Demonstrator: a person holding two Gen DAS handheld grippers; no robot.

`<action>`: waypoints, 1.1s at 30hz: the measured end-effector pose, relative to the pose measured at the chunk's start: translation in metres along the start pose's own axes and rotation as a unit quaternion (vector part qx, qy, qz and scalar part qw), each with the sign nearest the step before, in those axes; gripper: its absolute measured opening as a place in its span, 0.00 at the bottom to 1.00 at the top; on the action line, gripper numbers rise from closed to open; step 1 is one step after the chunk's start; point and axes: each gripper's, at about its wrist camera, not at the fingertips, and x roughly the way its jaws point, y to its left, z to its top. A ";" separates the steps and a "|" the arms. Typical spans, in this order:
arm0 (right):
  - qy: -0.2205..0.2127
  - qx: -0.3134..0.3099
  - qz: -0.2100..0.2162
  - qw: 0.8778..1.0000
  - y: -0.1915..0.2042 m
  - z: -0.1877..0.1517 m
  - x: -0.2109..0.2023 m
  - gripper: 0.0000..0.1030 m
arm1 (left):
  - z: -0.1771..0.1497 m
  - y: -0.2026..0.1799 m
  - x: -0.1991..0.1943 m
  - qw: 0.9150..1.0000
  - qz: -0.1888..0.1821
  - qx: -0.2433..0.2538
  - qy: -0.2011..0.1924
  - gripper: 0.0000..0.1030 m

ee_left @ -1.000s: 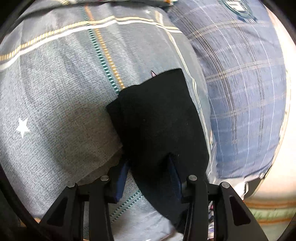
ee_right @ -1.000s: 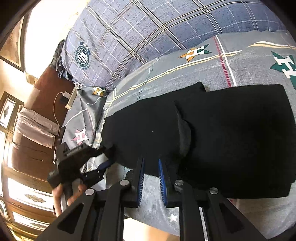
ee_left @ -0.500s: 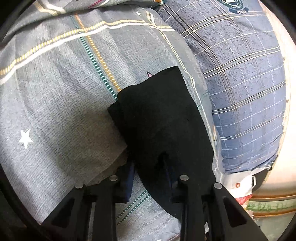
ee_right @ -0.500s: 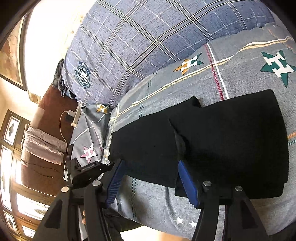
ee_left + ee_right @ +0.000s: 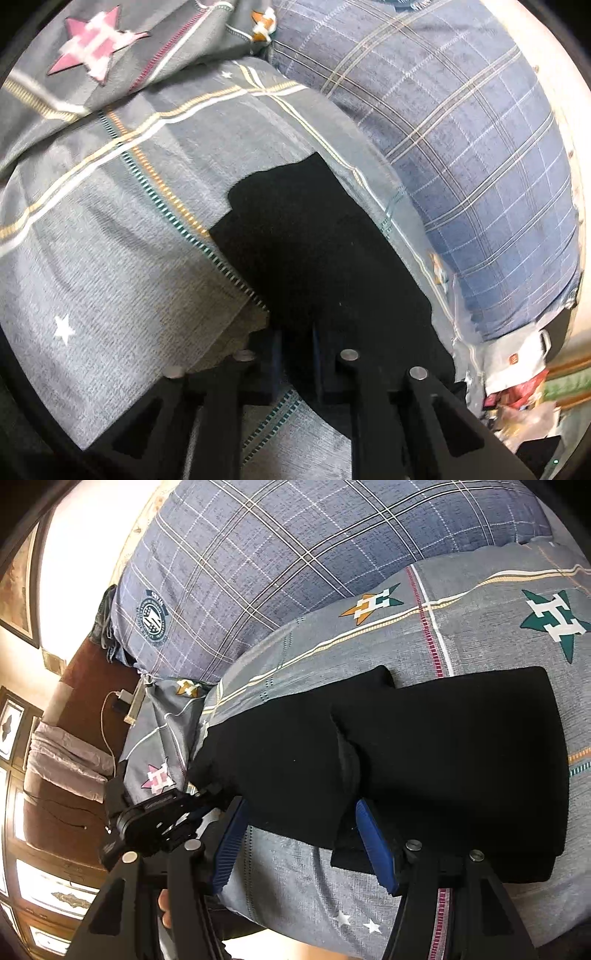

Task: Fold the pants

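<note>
1. Closing on the near edge of the black pants, the left gripper has its jaws much narrower than a second ago; dark cloth sits between the fingers, but whether the pads press it yet cannot be told.
2. Left view has swung since the earlier frame: a pink star patch on the bedding now shows at top left, where before only stripes showed.
3. Right gripper stands spread wide, blue pads either side of the pants' near edge and not pressing it. A second ago those pads were almost together.
4. Right view is otherwise little changed from half a second ago.
5. Pants lie on the grey striped bedspread, folded over on themselves, one layer overlapping the other near the middle, marking the upper layer. Left end hangs toward the bed edge.
6. Count: one pair of pants; two grippers; one blue plaid pillow behind the bedspread.
7. Star patches in the right view: four large ones (orange, green, pink, and one by the pillow), plus two small white stars near the bottom.
8. Left gripper also shows in the right view, at the pants' left end, a hand below it.
</note>
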 end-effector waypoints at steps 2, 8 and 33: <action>0.000 0.002 -0.004 1.000 -0.002 0.000 0.000 0.62 | 0.008 0.007 0.014 0.999 -0.003 -0.027 0.017 0.28; -0.005 0.014 -0.012 1.000 -0.008 0.002 0.000 0.62 | 0.000 -0.027 -0.015 0.995 0.024 0.058 -0.075 0.11; 0.002 0.057 0.142 0.988 -0.064 0.062 -0.078 0.62 | -0.208 -0.189 -0.035 0.827 -0.007 0.525 -0.202 0.10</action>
